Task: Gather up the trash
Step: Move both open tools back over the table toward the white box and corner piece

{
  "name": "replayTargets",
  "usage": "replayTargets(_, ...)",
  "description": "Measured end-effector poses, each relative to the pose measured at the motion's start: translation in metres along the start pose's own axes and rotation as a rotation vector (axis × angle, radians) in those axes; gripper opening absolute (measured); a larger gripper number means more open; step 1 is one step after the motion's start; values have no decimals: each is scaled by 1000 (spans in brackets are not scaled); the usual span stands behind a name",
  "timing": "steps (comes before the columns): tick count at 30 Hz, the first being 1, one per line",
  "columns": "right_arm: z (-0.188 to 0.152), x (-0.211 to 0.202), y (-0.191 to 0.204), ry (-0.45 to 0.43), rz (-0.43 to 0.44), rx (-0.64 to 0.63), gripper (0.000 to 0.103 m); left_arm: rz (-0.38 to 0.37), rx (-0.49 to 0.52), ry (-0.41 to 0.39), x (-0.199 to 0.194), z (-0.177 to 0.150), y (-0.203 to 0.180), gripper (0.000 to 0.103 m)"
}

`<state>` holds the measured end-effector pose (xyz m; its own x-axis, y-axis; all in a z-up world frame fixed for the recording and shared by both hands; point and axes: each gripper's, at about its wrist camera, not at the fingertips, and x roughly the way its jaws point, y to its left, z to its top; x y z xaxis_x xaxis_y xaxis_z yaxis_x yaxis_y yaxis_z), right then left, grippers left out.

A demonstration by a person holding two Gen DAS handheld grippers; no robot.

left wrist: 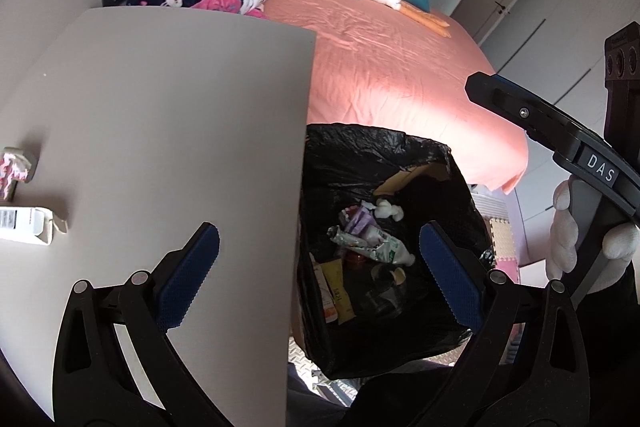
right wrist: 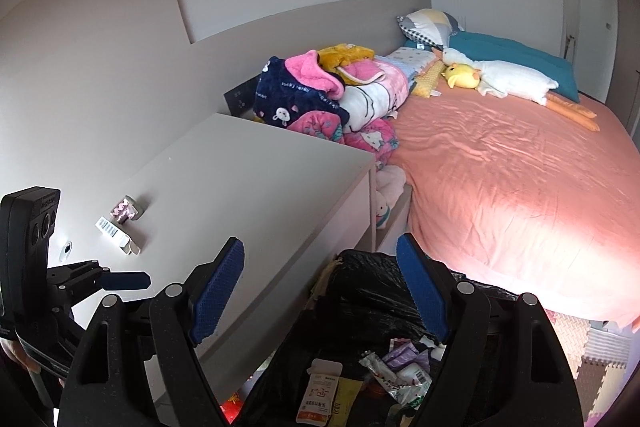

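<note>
two scraps [right wrist: 120, 223] lie left of the gaping, empty right hand-held gripper [right wrist: 320, 291]; a hasty reach could knock them off the worktop [right wrist: 248, 179].

A black-lined trash bin [left wrist: 384, 247] stands open beside the bedside cabinet, holding crumpled wrappers [left wrist: 372, 239], tissue and tubes, below and between the left tongs' tips. Two small cartons [right wrist: 118, 223] lie on the cabinet top, far left of the right tongs.
</note>
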<state>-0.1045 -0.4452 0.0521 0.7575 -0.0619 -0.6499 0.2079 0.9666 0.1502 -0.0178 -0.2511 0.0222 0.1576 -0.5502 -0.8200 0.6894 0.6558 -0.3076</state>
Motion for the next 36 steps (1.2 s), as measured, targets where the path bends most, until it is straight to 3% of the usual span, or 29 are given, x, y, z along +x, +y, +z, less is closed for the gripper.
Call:
replayTargets(18, 10, 54, 83, 66, 144, -105, 79, 126, -239, -24, -27, -27, 86, 96)
replayTargets(36, 28, 118, 152, 122, 229, -194, 79, 223, -481, -44, -32, -33, 175, 96)
